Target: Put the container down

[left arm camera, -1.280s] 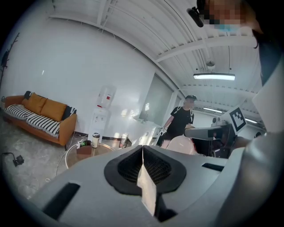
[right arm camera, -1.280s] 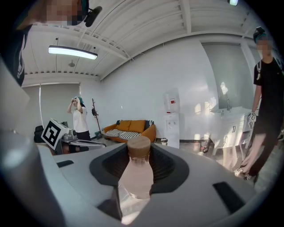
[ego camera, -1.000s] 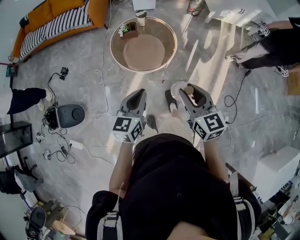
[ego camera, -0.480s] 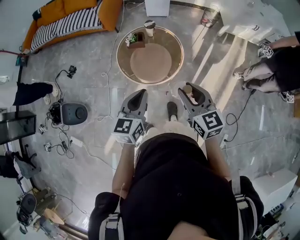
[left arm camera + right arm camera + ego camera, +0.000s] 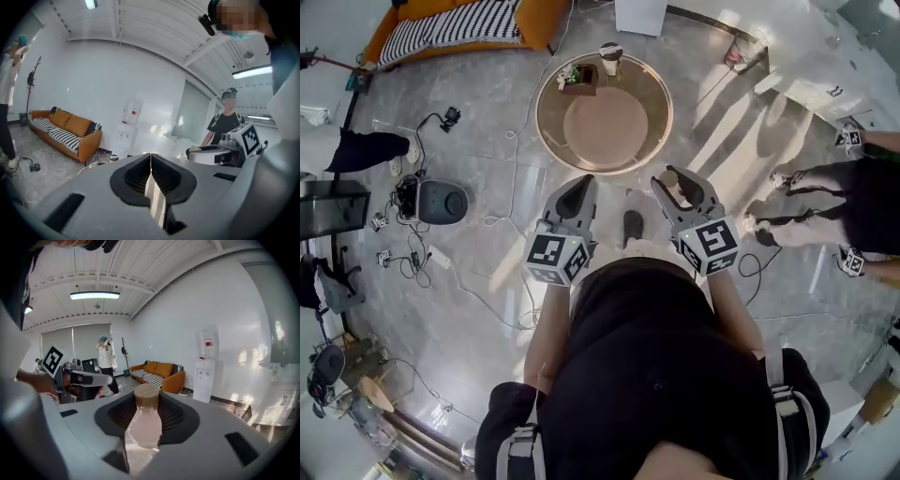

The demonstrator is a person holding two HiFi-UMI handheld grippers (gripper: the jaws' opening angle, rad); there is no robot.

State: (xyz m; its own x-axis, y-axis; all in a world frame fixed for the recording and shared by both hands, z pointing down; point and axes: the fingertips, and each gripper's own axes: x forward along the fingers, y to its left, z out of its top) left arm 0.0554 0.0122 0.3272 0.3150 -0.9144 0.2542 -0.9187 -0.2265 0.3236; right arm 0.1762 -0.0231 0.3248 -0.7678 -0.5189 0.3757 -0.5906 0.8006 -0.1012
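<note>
The round table [image 5: 609,122] lies well ahead of both pairs of jaws, beyond their tips. The left gripper [image 5: 577,192] has its jaws pressed together with nothing between them. The right gripper [image 5: 675,184] has its jaws clamped on the container [image 5: 144,423] (a pale, flask-shaped bottle with a wooden lid), whose lid rises above the pads.

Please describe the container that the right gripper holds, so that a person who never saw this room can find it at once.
In the head view, find the round table; nearer the camera are two grippers. The right gripper is shut on a bottle. It has a clear, pear-shaped body and a tan lid; the left gripper holds nothing.
</note>
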